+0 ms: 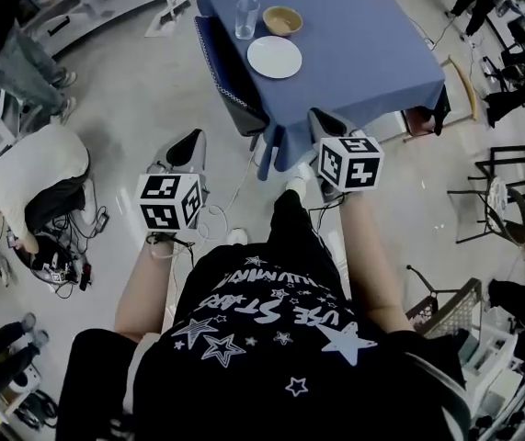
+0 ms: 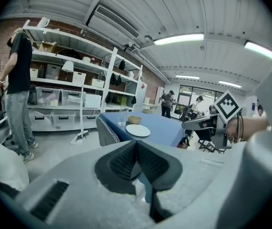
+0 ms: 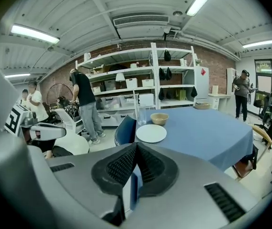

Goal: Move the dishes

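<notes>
1. Both pairs of jaws are sitting closed, pad against pad, with nothing between them, so the left gripper [image 2: 136, 149] and the right gripper [image 3: 136, 151] are carrying nothing.
2. All the dishes are resting on the blue-clothed table [image 1: 372, 53]. A white plate [image 1: 274, 57] is lying near the corner closest to the person, with a tan bowl [image 1: 282, 20] and a clear glass [image 1: 246, 18] just behind it.
3. Nothing is looking moved yet. Both grippers are hanging over the floor, well apart from the table, so the whole task appears to be lying ahead.
4. The plate is lying flat and, being round, is showing no long axis. The bowl is sitting mouth up. The glass is standing upright, with its long axis running vertical and its mouth facing up.
</notes>
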`<state>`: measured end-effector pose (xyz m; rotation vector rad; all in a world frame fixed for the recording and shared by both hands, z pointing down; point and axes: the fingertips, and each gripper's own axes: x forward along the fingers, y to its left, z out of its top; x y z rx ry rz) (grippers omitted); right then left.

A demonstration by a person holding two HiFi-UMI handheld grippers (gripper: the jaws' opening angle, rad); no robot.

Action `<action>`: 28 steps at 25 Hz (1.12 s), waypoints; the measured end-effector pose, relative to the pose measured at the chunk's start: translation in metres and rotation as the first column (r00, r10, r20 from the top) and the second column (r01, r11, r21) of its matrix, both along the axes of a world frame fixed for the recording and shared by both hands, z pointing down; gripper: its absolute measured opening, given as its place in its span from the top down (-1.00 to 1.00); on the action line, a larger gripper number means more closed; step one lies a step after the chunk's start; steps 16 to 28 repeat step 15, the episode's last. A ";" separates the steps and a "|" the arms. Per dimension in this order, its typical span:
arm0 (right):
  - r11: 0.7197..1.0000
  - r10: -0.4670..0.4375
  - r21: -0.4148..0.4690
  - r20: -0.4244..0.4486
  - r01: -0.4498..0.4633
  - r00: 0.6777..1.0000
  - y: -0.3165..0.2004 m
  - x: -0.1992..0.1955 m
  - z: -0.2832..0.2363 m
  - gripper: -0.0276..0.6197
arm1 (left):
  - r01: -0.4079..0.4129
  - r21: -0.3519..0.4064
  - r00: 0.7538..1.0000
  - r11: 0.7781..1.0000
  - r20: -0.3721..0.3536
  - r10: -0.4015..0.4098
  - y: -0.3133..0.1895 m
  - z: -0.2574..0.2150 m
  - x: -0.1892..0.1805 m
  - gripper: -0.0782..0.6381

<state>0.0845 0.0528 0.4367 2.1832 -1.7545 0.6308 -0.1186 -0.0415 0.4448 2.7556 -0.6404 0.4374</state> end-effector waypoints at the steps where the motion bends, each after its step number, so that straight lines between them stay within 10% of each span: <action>1: 1.000 0.008 -0.003 0.001 -0.008 1.000 0.006 -0.003 0.001 0.91 | -0.011 -0.003 1.000 1.000 -0.001 0.011 0.004 0.001 -0.001 0.73; 28: 1.000 0.006 0.002 0.019 -0.006 1.000 0.047 -0.021 0.011 0.91 | -0.086 0.008 0.996 0.996 0.008 0.086 0.039 0.006 0.020 0.73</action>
